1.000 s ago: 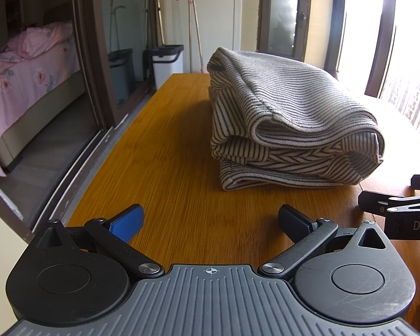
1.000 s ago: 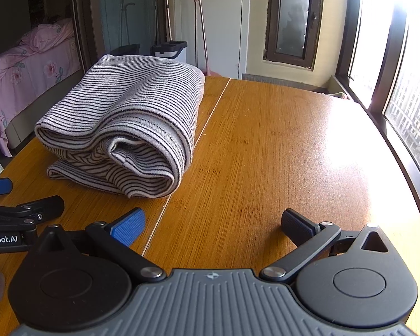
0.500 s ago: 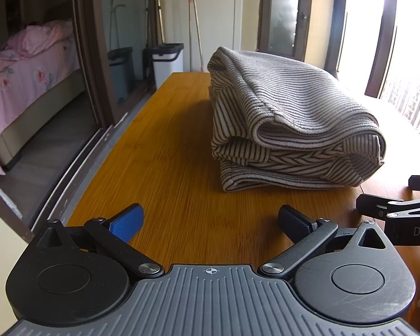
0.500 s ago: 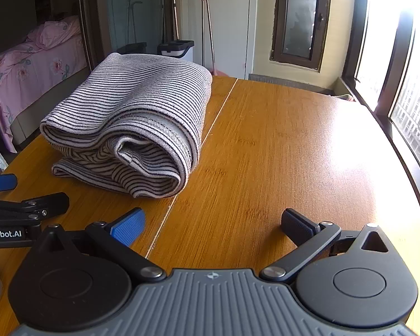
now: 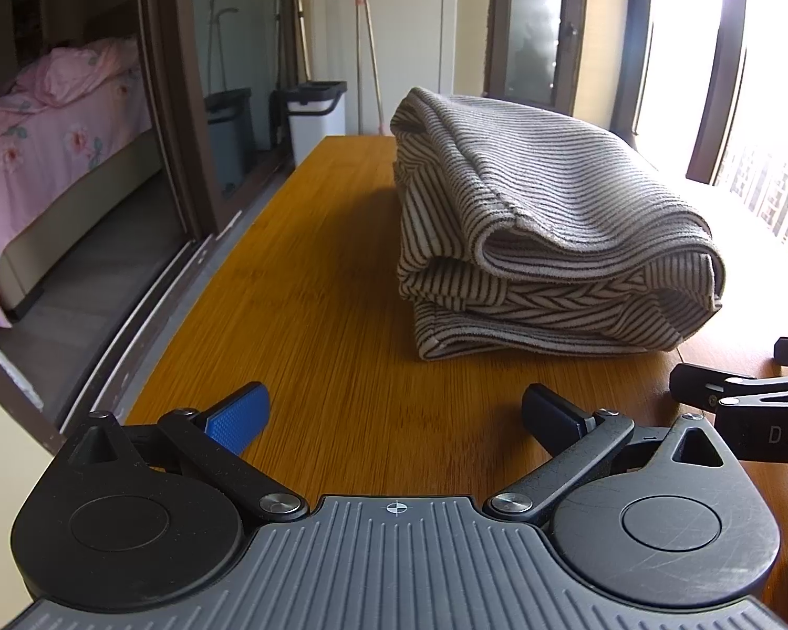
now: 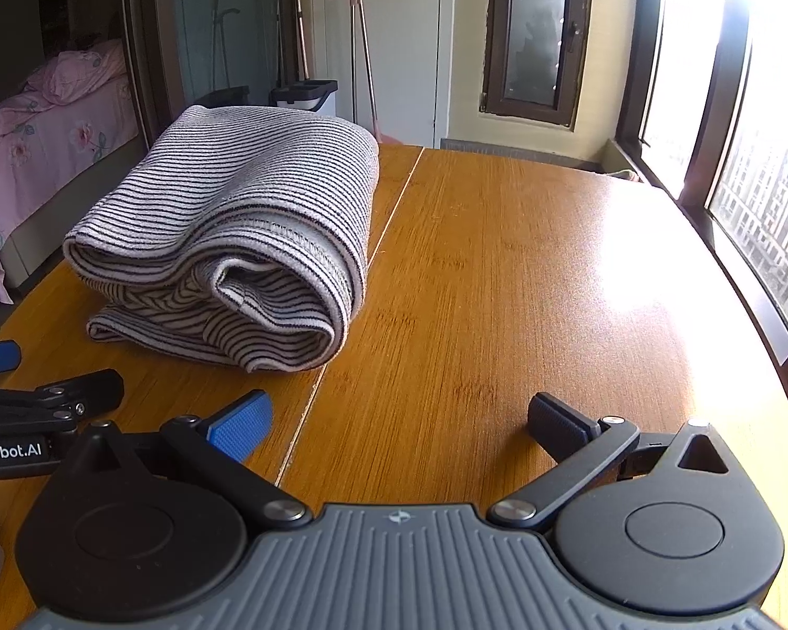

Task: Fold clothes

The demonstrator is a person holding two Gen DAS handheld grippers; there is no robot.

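Both views have shifted slightly since 1 s ago; the garment [image 5: 546, 231] now sits a little farther from the right gripper [image 6: 399, 422], which has drawn back. Folded in 3 or so layers, it rests on the table [image 6: 525, 283], left of the seam. Left gripper [image 5: 394, 415]: fingers apart, holding nothing. Right gripper: the same. Both stay short of the garment.

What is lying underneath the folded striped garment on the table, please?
The striped garment rests straight on the wooden table; bare wood shows all around its edges. Whatever lies beneath its middle, or tucked within its folds, is covered and cannot be seen.
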